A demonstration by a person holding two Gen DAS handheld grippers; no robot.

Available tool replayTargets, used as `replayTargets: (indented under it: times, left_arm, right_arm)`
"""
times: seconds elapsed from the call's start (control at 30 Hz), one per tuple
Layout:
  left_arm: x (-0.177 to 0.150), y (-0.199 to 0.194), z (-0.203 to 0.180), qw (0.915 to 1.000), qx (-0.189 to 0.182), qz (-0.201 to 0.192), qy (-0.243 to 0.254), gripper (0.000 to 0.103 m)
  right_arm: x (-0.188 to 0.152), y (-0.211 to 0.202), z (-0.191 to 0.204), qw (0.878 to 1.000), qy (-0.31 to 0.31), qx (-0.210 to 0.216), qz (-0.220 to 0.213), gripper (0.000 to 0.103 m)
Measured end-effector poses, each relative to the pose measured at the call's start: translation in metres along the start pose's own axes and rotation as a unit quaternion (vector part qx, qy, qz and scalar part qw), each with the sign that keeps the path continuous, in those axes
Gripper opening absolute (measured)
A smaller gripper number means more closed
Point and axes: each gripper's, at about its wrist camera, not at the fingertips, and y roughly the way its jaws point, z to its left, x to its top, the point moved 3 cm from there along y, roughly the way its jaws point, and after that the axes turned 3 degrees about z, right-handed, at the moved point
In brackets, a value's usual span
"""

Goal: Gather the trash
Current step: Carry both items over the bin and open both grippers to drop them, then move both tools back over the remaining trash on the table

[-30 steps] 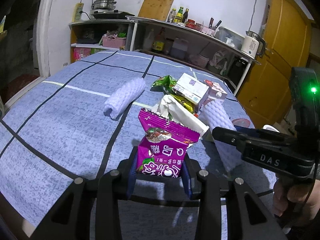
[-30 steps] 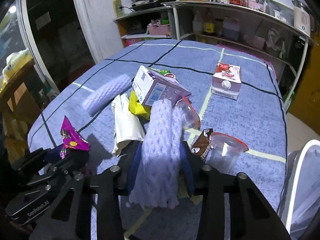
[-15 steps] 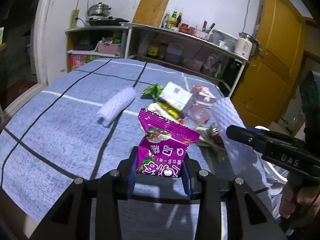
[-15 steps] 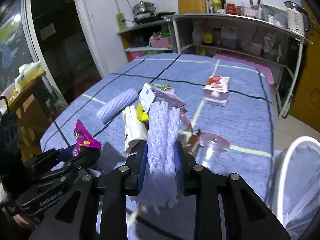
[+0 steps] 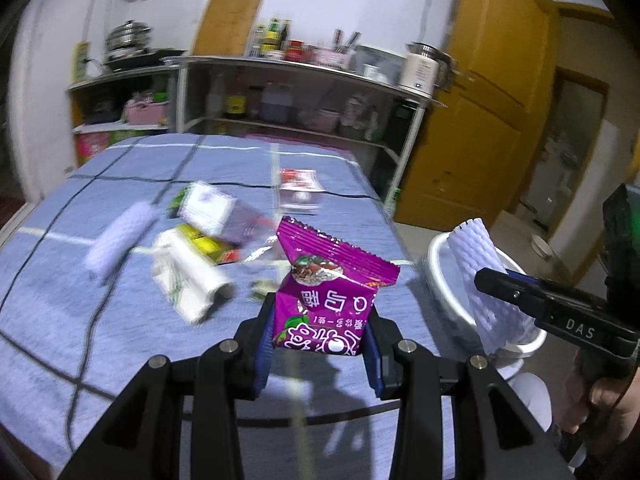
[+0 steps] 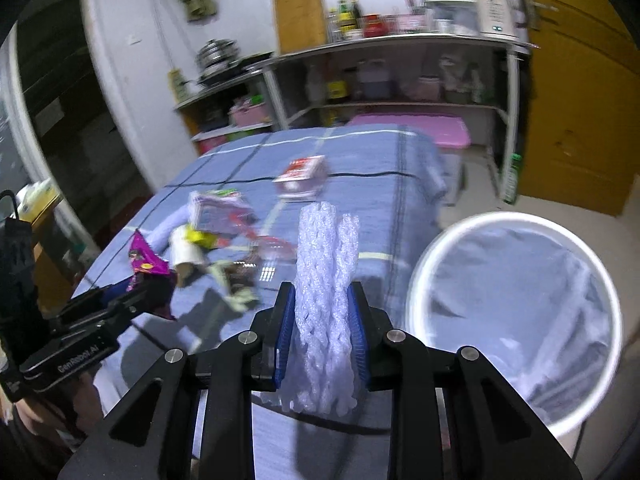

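Observation:
My left gripper [image 5: 318, 340] is shut on a purple snack packet [image 5: 326, 292], held above the blue table near its right edge. My right gripper [image 6: 320, 332] is shut on a white foam net sleeve [image 6: 324, 300]; the sleeve also shows in the left wrist view [image 5: 486, 280], over the rim of a white trash bin [image 6: 516, 320] lined with a pale bag beside the table. The left gripper with the packet shows in the right wrist view [image 6: 148, 268].
A pile of trash lies mid-table: a white roll [image 5: 188, 276], a purple-white carton [image 5: 216, 212], a yellow wrapper [image 5: 204, 240]. Another foam sleeve [image 5: 120, 240] lies left; a small red-white carton [image 5: 298, 186] lies farther back. Shelves [image 5: 288, 92] stand behind, a yellow door [image 5: 476, 120] at right.
Both grippers have swung right and risen from the table with their items. The foam sleeve has moved from above the trash pile to the bin, which has come into view.

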Motion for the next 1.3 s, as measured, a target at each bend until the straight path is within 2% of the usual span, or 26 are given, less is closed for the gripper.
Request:
replayTargets:
  times: [0.3,0.67,0.83,0.97,1.1,1.3]
  left_arm:
    - [0.012,0.034,-0.078,0.9957,-0.063,0.025,0.064,0.040]
    - [0.012,0.078,-0.149,0.9842,-0.117,0.070,0.113,0.040]
    - [0.012,0.092,-0.165,0.9799,-0.132,0.084,0.124,0.042]
    - [0.009,0.103,-0.172,0.9774,-0.138,0.095,0.130,0.051]
    - [0.005,0.107,-0.172,0.9766,-0.140,0.105,0.125,0.059]
    - [0.005,0.102,-0.168,0.9781,-0.139,0.100,0.118,0.059]
  right_arm:
    - [-0.013,-0.024,-0.083,0.996,0.070,-0.053,-0.013,0.028]
    - [-0.033,-0.022,-0.133,0.991,0.110,-0.069,0.006,0.028]
    - [-0.036,-0.018,-0.147,0.990,0.121,-0.072,0.014,0.030]
    - [-0.041,-0.015,-0.155,0.989,0.128,-0.073,0.020,0.034]
    - [-0.045,-0.015,-0.159,0.988,0.132,-0.074,0.021,0.046]
    - [-0.045,-0.018,-0.158,0.988,0.132,-0.075,0.016,0.048]
